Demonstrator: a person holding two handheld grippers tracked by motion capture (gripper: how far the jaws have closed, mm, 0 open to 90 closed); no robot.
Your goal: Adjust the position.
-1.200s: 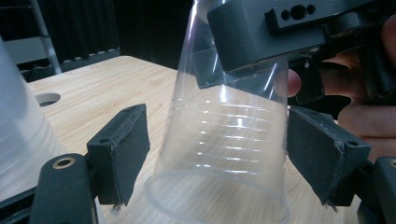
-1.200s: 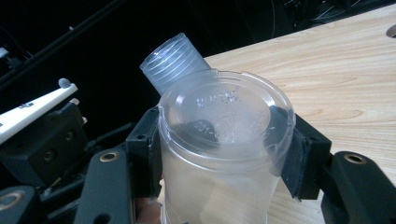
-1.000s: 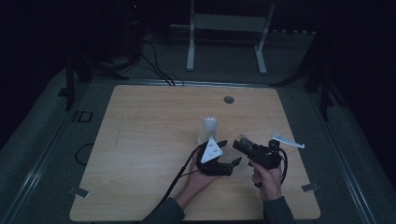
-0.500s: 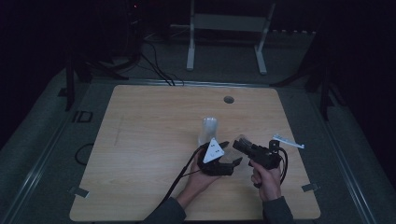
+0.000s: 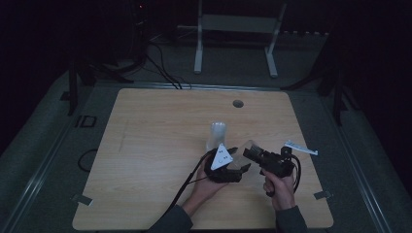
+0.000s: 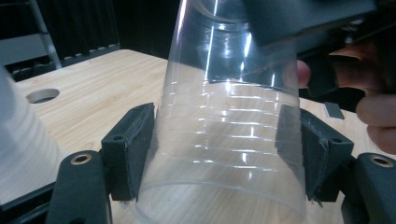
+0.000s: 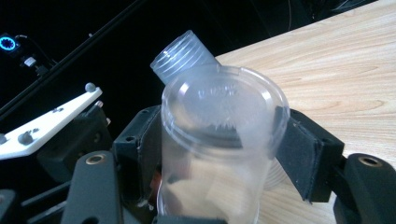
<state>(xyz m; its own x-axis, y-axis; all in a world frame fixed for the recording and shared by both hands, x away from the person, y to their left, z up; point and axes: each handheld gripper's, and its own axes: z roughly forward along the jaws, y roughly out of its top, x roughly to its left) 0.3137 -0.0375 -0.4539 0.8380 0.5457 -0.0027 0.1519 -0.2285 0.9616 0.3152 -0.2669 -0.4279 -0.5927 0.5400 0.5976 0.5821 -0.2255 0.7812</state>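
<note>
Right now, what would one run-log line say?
left claw: just closing, pads on clear cup | right claw: just opening, cup between jaws | cup stack: upright on table

- My left gripper (image 5: 239, 167) points right; its jaws have just been closing.
- My right gripper (image 5: 253, 153) faces it, its jaws just opened wider.

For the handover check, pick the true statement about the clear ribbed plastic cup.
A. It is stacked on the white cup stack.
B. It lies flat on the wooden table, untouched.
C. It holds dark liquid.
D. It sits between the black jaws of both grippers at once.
D: the clear ribbed plastic cup sits between the left gripper's black pads, and between the right gripper's jaws, off the wooden table.
</note>
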